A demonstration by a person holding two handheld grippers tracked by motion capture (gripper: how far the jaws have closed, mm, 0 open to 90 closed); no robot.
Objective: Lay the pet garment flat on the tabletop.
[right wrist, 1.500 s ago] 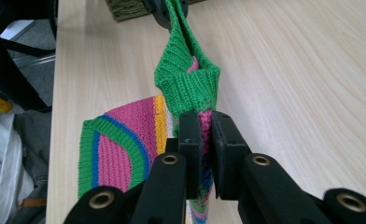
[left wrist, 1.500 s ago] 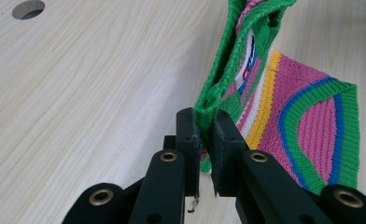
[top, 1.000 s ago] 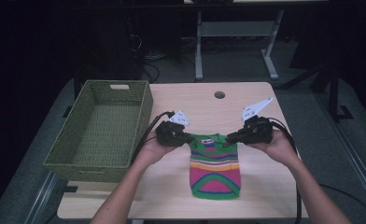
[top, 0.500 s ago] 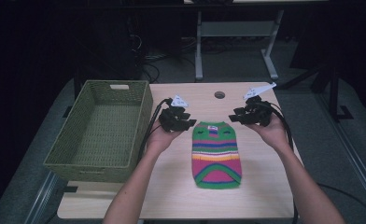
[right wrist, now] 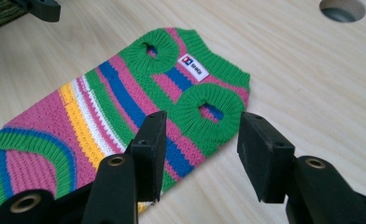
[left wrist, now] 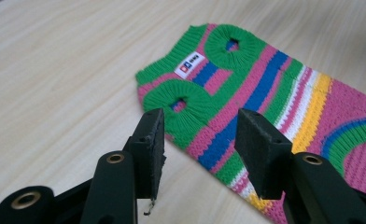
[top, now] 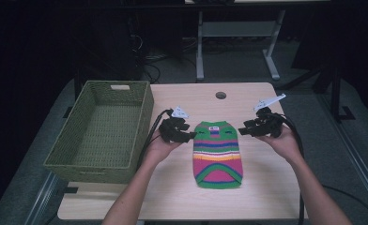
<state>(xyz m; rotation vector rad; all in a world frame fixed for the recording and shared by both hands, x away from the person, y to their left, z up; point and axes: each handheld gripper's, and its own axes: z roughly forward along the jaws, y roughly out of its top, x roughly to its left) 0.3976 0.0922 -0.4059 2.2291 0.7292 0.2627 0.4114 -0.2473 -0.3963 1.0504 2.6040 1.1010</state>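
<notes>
We've got the small striped knitted sweater point(top: 218, 153) lying flat on the pale wooden worktop point(top: 266, 197), left gripper point(top: 187, 136) and right gripper point(top: 243, 131) flanking its collar end, jaws parted and empty, so probably folding next, beside that green woven basket point(top: 100, 133)
</notes>
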